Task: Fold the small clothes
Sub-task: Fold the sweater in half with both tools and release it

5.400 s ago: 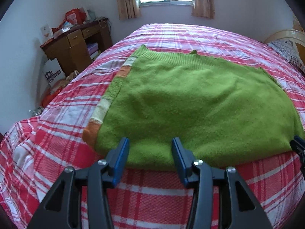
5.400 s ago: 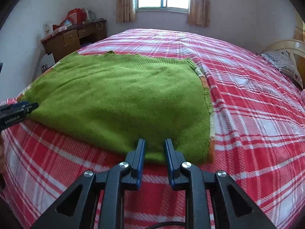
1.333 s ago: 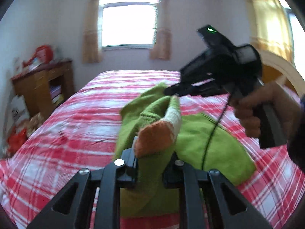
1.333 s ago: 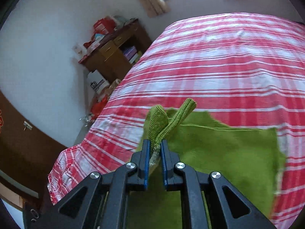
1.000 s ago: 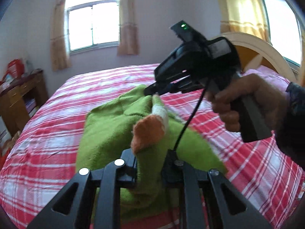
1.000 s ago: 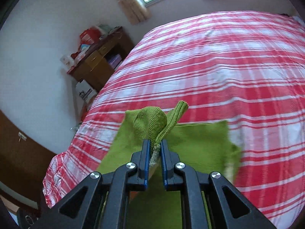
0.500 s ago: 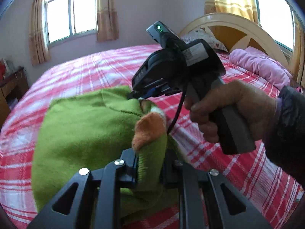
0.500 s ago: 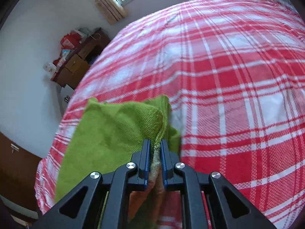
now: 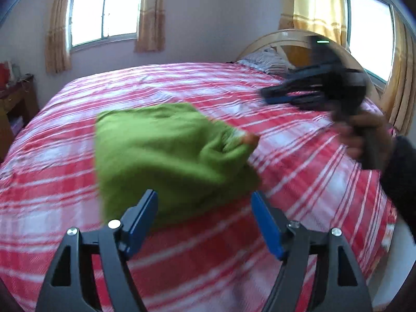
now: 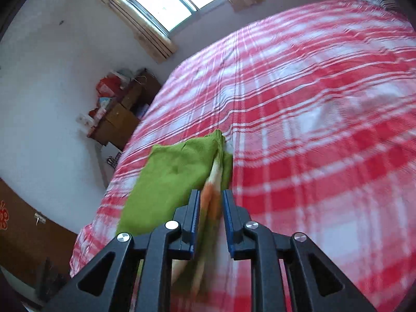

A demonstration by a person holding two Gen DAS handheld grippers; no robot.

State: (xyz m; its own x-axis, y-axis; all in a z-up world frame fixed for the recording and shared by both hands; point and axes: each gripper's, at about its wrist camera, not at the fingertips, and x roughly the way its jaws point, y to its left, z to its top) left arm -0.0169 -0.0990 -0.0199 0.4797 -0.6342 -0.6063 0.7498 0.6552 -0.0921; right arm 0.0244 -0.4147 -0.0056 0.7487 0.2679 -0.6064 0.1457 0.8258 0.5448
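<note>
The green sweater (image 9: 161,150) lies folded in a loose heap on the red plaid bed (image 9: 182,88); its orange and white cuff (image 9: 247,137) pokes out on the right. My left gripper (image 9: 205,213) hangs just in front of it, jaws opening wide with nothing between them. My right gripper (image 9: 265,95), blurred and held by a hand (image 9: 364,135), is above the bed to the sweater's right. In the right wrist view the right gripper (image 10: 211,202) has its jaws opening. The striped edge of the sweater (image 10: 171,174) shows in the gap and droops below, with no pad pressing on it.
A curved wooden headboard (image 9: 280,41) and a striped pillow (image 9: 265,61) stand at the bed's far right. A cluttered wooden desk (image 10: 117,119) stands against the wall left of the bed. Curtained windows (image 9: 104,13) are behind.
The left jaws have sprung wide and let the sweater drop onto the bed. The right gripper has swung away to the right, its jaws parting off the sweater's edge.
</note>
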